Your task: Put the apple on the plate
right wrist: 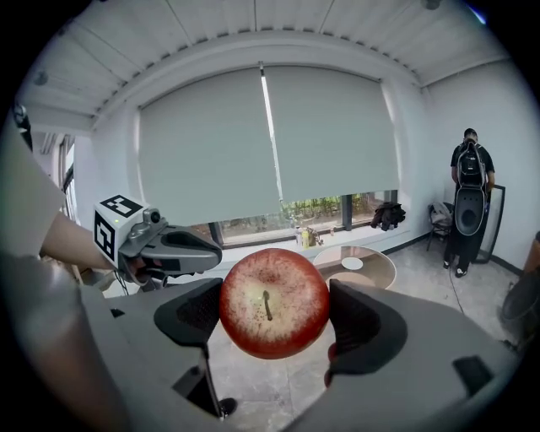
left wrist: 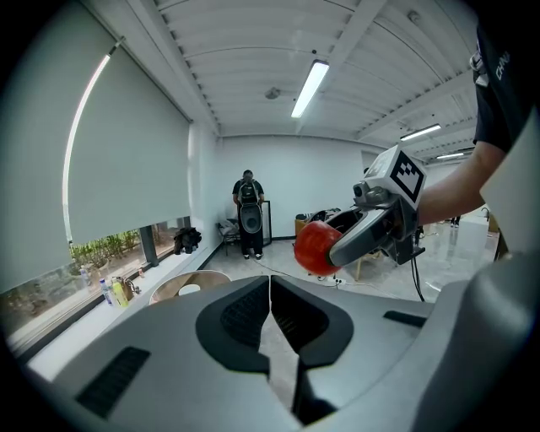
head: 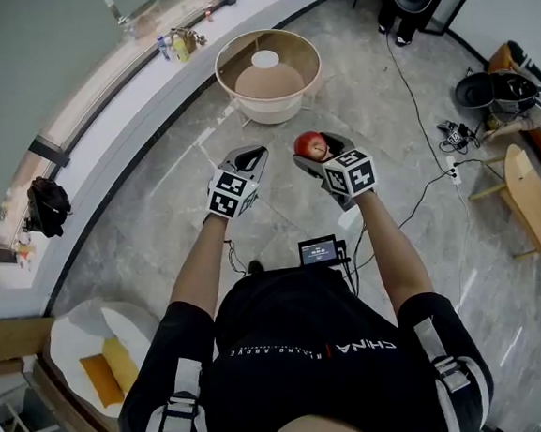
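The right gripper (right wrist: pixel 276 314) clamped the apple (right wrist: pixel 274 302) only by its rounded flanks, so it might have slipped out and dropped to the floor during the carry. The apple sat squarely between those jaws, stem facing back. The left gripper (left wrist: pixel 270 316), just beside, was pinched together and empty. The plate (right wrist: pixel 352 263) lay well ahead on a round table (right wrist: pixel 377 270).

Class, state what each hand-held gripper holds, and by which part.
Right hand-held gripper: red apple, pinched across its sides. Left hand-held gripper: shut, empty.
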`<state>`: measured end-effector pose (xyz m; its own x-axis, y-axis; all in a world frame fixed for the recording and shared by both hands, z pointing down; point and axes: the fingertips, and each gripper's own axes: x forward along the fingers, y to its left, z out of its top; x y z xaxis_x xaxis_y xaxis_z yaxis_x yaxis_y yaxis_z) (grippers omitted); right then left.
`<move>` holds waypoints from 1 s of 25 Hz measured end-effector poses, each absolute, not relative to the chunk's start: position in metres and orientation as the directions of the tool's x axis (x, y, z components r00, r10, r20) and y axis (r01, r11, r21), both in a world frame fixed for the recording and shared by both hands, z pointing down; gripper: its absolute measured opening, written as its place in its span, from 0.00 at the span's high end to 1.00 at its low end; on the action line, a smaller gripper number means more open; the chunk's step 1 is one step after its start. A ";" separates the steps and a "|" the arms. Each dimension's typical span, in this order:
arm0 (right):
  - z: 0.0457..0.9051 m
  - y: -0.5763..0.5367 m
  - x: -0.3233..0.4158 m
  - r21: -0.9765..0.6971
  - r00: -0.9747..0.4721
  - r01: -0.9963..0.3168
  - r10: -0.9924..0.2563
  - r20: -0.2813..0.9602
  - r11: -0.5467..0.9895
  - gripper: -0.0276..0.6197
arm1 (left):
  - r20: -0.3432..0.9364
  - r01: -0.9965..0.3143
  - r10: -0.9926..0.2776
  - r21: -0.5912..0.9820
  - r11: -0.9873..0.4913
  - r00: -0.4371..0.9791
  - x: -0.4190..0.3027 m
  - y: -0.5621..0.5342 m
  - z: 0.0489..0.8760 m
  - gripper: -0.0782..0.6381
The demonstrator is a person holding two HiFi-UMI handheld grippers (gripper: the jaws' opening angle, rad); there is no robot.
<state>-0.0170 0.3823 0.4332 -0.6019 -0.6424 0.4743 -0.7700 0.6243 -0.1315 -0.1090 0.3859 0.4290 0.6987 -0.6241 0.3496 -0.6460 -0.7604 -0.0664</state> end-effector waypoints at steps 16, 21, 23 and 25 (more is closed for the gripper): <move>0.444 0.382 0.003 -0.171 -0.606 -0.769 -0.619 0.500 0.615 0.36 | 0.383 -0.650 -0.619 -0.061 -0.758 0.686 -0.095 0.384 0.444 0.86; 0.446 0.379 0.009 -0.185 -0.613 -0.766 -0.613 0.498 0.616 0.36 | 0.388 -0.656 -0.624 -0.064 -0.752 0.678 -0.090 0.381 0.446 0.86; 0.447 0.376 0.012 -0.188 -0.616 -0.764 -0.611 0.497 0.618 0.36 | 0.388 -0.659 -0.627 -0.064 -0.749 0.675 -0.086 0.378 0.447 0.86; 0.446 0.372 0.019 -0.193 -0.621 -0.761 -0.609 0.494 0.619 0.36 | 0.390 -0.662 -0.630 -0.066 -0.746 0.671 -0.080 0.374 0.447 0.86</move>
